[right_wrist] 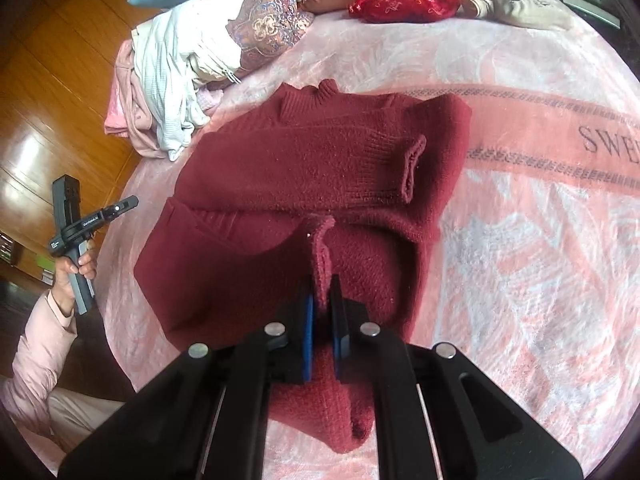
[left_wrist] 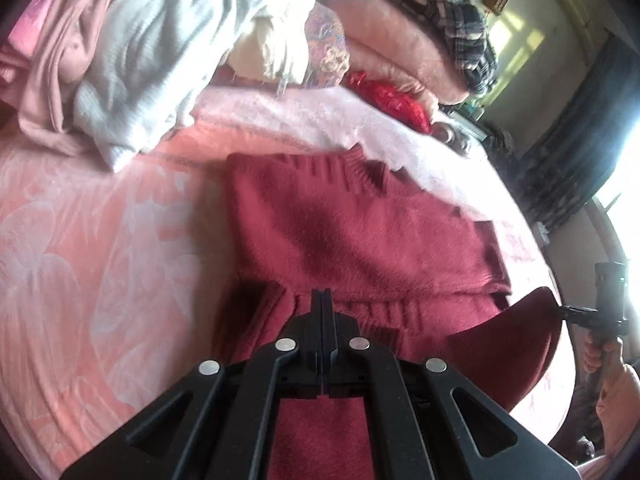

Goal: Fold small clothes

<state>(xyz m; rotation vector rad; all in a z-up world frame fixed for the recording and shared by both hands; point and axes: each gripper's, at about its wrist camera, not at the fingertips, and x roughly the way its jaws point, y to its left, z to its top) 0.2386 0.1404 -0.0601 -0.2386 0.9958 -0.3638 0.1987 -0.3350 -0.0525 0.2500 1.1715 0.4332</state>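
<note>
The sweater (right_wrist: 304, 160) is fuzzy, matt, ribbed maroon knit on a plush pink blanket (right_wrist: 520, 260), the hand-held gripper (right_wrist: 322, 304) matt black plastic with shiny metal pins, the floor (right_wrist: 52, 92) at 9 o'clock glossy wood, the pouch (right_wrist: 404, 6) at 12 o'clock shiny red.

The sweater (right_wrist: 320, 152) is dark red all over, its ribbed cuff (right_wrist: 414, 168) the same shade. Under it the blanket (right_wrist: 520, 240) is salmon pink with pale white leaf shapes and a band carrying dark letters. At the far left a heap of clothes (right_wrist: 168, 92) shows white and pale pink. Beside it lies a cushion (right_wrist: 268, 24) with a pink and blue paisley print, then a bright red pouch (right_wrist: 404, 4) with a faint pattern. The grippers are black, the right gripper (right_wrist: 323, 304) with blue pads (right_wrist: 307, 320).
</note>
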